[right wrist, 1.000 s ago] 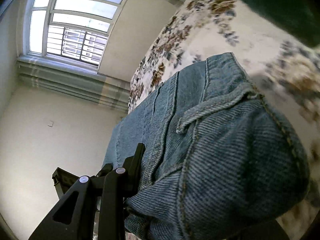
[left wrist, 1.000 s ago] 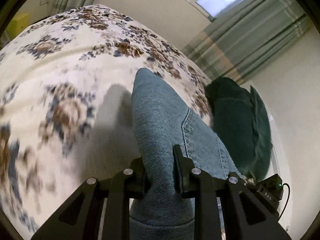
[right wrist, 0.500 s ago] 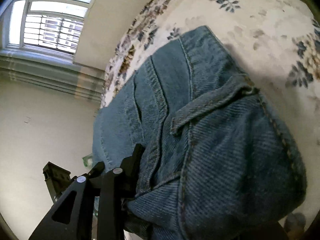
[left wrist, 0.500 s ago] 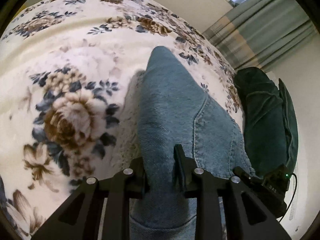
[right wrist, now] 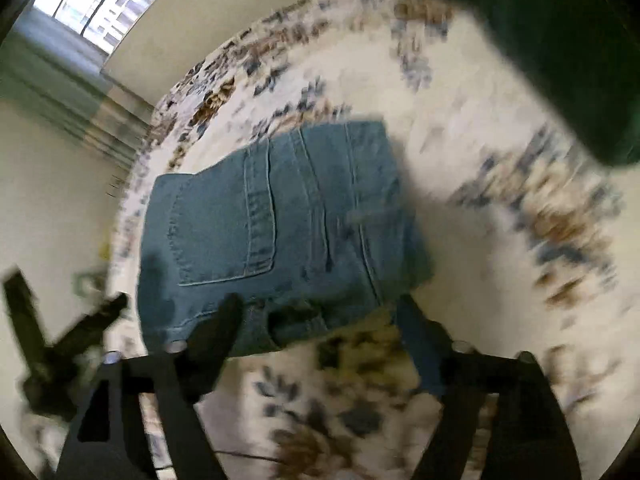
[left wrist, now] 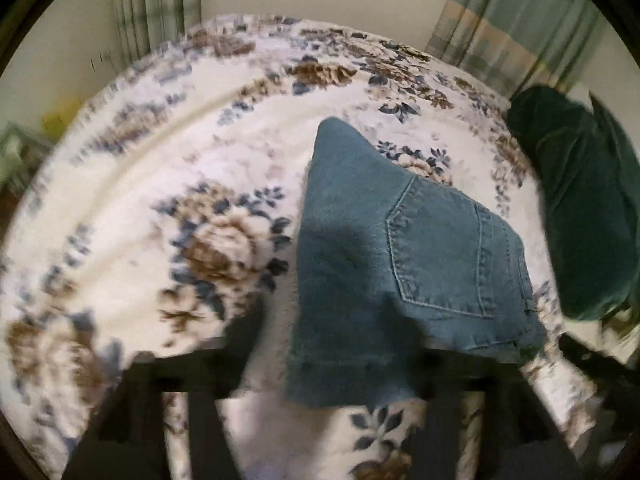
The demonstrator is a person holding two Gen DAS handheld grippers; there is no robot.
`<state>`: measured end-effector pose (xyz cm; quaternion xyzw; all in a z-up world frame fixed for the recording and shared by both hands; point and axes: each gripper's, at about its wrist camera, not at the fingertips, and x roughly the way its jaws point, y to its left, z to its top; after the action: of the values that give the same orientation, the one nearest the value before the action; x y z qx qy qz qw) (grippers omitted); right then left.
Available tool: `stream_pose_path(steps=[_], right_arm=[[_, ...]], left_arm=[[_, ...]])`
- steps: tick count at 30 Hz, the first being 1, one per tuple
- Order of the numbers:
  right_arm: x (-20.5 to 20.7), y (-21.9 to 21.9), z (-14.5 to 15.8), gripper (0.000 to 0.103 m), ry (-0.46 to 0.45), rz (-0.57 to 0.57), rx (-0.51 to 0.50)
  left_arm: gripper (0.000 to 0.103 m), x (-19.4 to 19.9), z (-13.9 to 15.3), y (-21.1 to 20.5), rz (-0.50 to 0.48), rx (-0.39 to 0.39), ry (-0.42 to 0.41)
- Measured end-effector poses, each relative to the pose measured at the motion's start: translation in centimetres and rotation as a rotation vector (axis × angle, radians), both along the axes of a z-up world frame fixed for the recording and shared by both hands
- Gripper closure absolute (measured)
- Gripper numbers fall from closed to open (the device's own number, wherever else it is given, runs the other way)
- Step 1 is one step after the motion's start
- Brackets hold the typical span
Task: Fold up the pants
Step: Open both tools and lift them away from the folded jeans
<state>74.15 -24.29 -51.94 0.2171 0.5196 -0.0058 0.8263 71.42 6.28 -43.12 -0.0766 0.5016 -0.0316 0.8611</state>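
The blue denim pants (left wrist: 384, 256) lie folded into a compact stack on the floral bedspread (left wrist: 160, 200), a back pocket facing up. They also show in the right wrist view (right wrist: 272, 232). My left gripper (left wrist: 332, 344) is open, its fingers spread either side of the stack's near edge, nothing held. My right gripper (right wrist: 320, 320) is open too, its fingers wide apart just before the stack's near edge. Both views are motion-blurred.
A dark green garment (left wrist: 580, 216) lies on the bed to the right of the pants; it fills the upper right of the right wrist view (right wrist: 560, 40). Curtains (left wrist: 520, 20) and a window (right wrist: 100, 8) stand behind the bed.
Both grippers have let go of the denim and opened wide. They have drawn back, and the folded pants now rest on the bed.
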Motion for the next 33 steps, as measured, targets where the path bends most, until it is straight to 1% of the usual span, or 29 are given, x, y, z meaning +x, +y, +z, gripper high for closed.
stream_pose_path(steps=[1, 2, 5, 7, 9, 10, 15, 18, 22, 25, 28, 30, 33], right_arm=[[-0.6, 0.2, 1.0, 0.002, -0.008, -0.001, -0.043], [-1.3, 0.8, 2.7, 0.001, -0.026, 0.001, -0.124], [-3.1, 1.6, 6.3, 0.001, -0.055, -0.006, -0.259], [-4.6, 1.9, 8.9, 0.001, -0.086, -0.014, -0.325], [-5.9, 2.1, 11.3, 0.0, -0.113, -0.023, -0.365], [-6.8, 2.2, 12.8, 0.0, -0.124, -0.024, -0.382], [-11.9, 2.4, 19.5, 0.0, -0.177, -0.012, -0.404], [-15.7, 2.4, 23.6, 0.0, -0.215, 0.0, -0.405], [-21.4, 2.2, 29.3, 0.0, -0.272, 0.011, -0.405], [-26.0, 2.4, 33.7, 0.0, -0.321, 0.023, -0.4], [-30.5, 2.9, 37.7, 0.0, -0.367, 0.042, -0.398], [-33.3, 3.0, 40.0, 0.0, -0.397, 0.047, -0.402], [-37.6, 3.4, 43.1, 0.0, -0.43, 0.064, -0.402]], left_arm=[[0.01, -0.5, 0.8, -0.4, -0.005, 0.017, -0.011], [0.009, -1.2, 1.9, -0.9, -0.007, 0.041, -0.026], [0.008, -2.8, 4.9, -2.1, 0.002, 0.108, -0.06], [0.007, -3.9, 6.9, -2.6, 0.01, 0.133, -0.077], [0.007, -5.6, 9.5, -3.2, 0.018, 0.152, -0.101], [0.007, -6.2, 10.3, -3.4, 0.016, 0.15, -0.107], [0.007, -11.4, 16.4, -4.9, 0.006, 0.159, -0.171], [0.007, -14.5, 19.5, -5.5, 0.004, 0.158, -0.204], [0.007, -19.8, 24.5, -6.2, 0.013, 0.157, -0.254], [0.007, -23.5, 27.6, -6.5, 0.023, 0.153, -0.283], [0.007, -26.6, 30.1, -6.7, 0.036, 0.15, -0.307], [0.007, -29.3, 31.9, -6.6, 0.048, 0.145, -0.32], [0.007, -32.2, 33.8, -6.4, 0.055, 0.146, -0.333]])
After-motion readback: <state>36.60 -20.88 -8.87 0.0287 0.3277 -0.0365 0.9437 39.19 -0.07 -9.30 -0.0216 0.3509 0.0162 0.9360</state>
